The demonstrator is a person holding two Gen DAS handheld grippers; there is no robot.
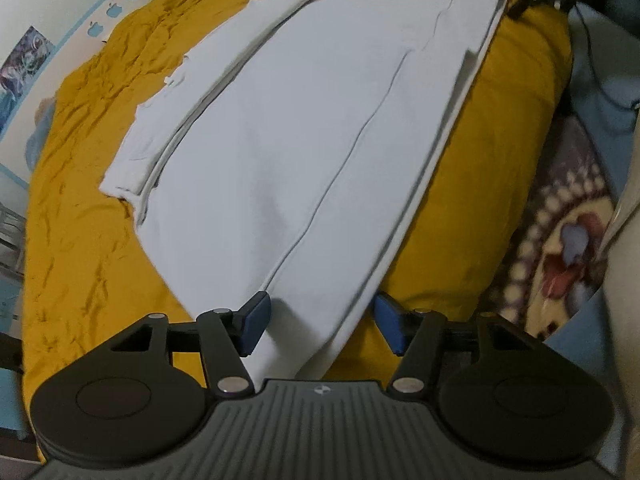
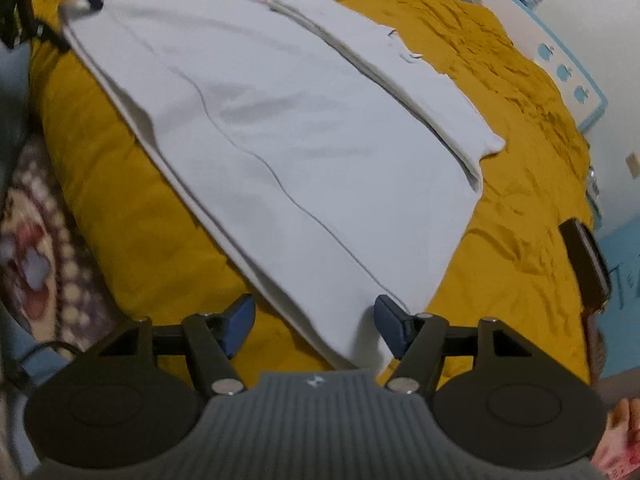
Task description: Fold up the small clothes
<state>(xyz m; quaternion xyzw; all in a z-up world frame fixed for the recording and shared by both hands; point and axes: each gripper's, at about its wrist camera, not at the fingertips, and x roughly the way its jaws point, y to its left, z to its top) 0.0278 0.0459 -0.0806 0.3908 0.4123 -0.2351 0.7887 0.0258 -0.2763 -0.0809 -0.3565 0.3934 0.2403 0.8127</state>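
Two grippers, left gripper and right gripper, jaws apart, nothing clamped, one at each end of the white garment lying part-folded on the mustard bedspread. Fold just laid, probably; next regrip the near edge.

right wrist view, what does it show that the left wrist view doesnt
Only the right wrist view shows a dark flat object lying at the far right edge of the yellow cover, and the right gripper from behind, open around the near corner of the white garment.

Only the left wrist view shows the left gripper close up, open with the opposite corner of the garment between its pads.

Both show the folded white garment on the yellow cover, the patterned blanket beside it, and the blue apple border on the wall.
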